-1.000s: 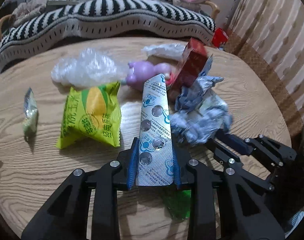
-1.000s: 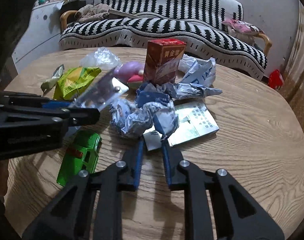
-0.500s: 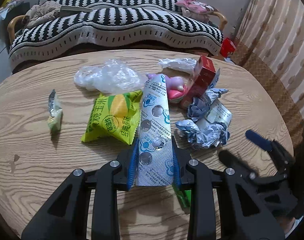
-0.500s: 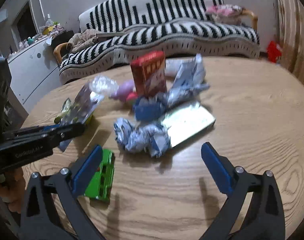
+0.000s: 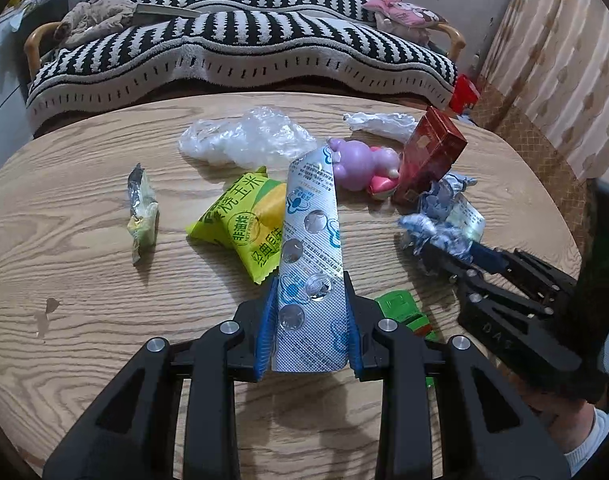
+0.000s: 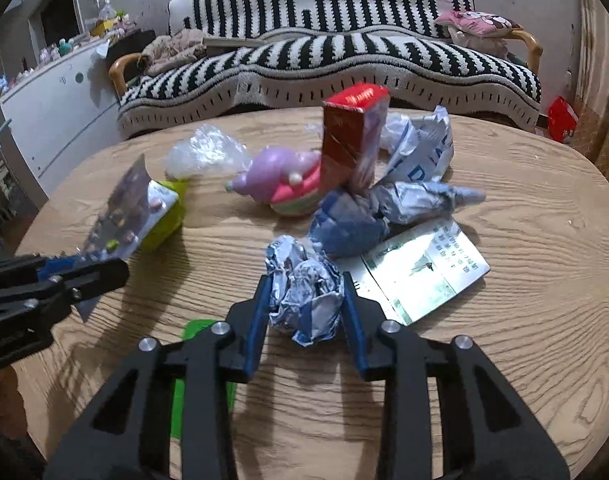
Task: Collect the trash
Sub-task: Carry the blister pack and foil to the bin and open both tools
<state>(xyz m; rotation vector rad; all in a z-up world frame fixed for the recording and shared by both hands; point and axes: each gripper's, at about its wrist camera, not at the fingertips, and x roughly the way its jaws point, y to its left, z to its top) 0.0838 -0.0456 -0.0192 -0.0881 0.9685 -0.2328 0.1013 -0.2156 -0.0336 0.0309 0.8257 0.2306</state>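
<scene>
My left gripper (image 5: 310,312) is shut on a silver pill blister pack (image 5: 310,264), held upright above the wooden table (image 5: 84,300). It also shows at the left of the right wrist view (image 6: 84,276). My right gripper (image 6: 306,308) is closed around a crumpled blue-white paper ball (image 6: 304,296) that rests on the table; it also shows in the left wrist view (image 5: 436,236). More trash lies beyond: a yellow snack bag (image 5: 244,224), a clear plastic bag (image 5: 244,140), a small foil wrapper (image 5: 142,216), a red carton (image 6: 354,140) and crumpled blue wrappers (image 6: 408,196).
A purple and pink toy (image 6: 282,180) lies by the carton. A green toy car (image 5: 402,310) sits under my grippers. A flat white leaflet (image 6: 420,272) lies right of the paper ball. A striped sofa (image 5: 240,48) stands behind the table.
My right gripper opened wide and pulled back, then came forward and closed around the crumpled paper ball. My left gripper rose slightly, still holding the blister pack.
</scene>
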